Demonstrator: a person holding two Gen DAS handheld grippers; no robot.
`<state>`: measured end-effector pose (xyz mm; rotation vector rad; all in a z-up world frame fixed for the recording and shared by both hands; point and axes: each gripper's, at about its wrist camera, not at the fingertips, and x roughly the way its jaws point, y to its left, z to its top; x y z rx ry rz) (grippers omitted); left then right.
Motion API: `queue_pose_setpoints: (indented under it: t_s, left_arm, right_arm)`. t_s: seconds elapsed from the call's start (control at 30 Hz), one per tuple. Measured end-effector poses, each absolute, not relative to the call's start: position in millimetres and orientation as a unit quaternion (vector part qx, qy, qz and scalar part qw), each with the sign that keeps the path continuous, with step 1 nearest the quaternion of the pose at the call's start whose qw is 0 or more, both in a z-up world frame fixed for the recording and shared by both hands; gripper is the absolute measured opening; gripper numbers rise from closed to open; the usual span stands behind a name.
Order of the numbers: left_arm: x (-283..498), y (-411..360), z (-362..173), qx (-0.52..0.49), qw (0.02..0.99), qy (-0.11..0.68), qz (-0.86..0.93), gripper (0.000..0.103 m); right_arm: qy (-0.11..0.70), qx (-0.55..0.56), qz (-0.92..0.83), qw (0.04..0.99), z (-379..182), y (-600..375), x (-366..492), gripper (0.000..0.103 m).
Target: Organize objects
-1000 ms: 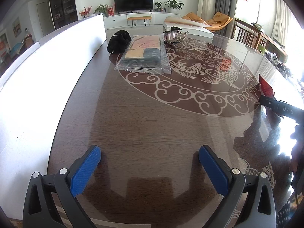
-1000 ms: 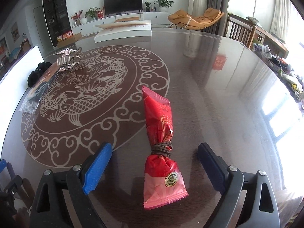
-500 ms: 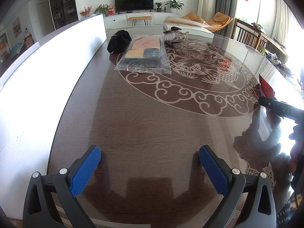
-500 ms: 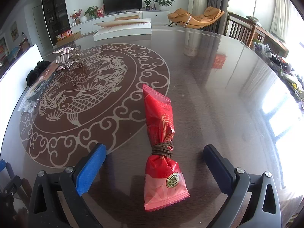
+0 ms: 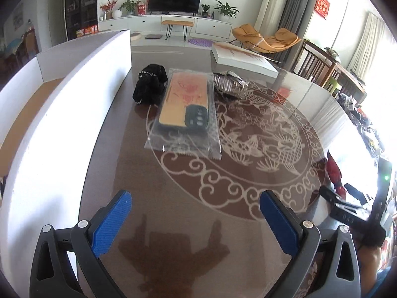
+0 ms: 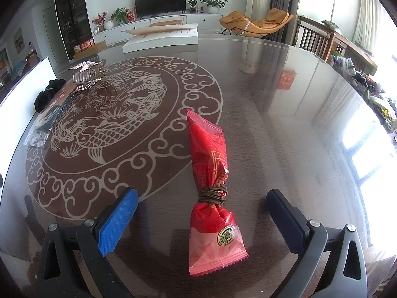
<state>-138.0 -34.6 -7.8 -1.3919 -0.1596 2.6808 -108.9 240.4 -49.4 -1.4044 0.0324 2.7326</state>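
The table (image 6: 285, 104) is the biggest thing here: a dark round top under glass, with a pale fish-and-cloud medallion (image 6: 119, 124) spread from its centre toward 9 o'clock in the right wrist view. A white board (image 5: 62, 124) stands on edge along the table's rim at 9 o'clock in the left wrist view. A flat white box (image 6: 161, 37) lies at the far edge, at 12 o'clock in the right view.

In the left wrist view a clear bag (image 5: 186, 114) with a phone case inside lies at 12 o'clock on the medallion's edge. A black cloth bundle (image 5: 150, 87) sits just beside it at 11 o'clock, and a silver foil piece (image 5: 229, 83) just beside it at 1 o'clock.

The red packet (image 6: 212, 188), cinched with brown cord, lies flat on the glass at 6 o'clock in the right view, its long axis running away from the camera.

The right gripper (image 6: 202, 221) has just been opening and now stands as wide as it goes; the packet lies between the blue pads, apart from both, so nothing is gripped.

The left gripper (image 5: 194, 222) is spread wide over bare table and holds nothing. From its view the right gripper shows at 3 o'clock, with the packet's red end beside it.
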Motion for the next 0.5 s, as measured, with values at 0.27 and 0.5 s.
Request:
queue_pose_setpoints:
  t_s: [0.27,0.5]
  left_arm:
    - [-260,-22,-35,-0.517,0.071,-0.014,0.853,0.103]
    - [-302,-12,-57,-0.529,0.032,0.019,0.848,0.103]
  right_arm:
    - [0.008,-0.457,0.889,0.031,-50,239,-109,0.103]
    - [0.008,-0.457,0.889,0.03,-50,239,-109,0.103]
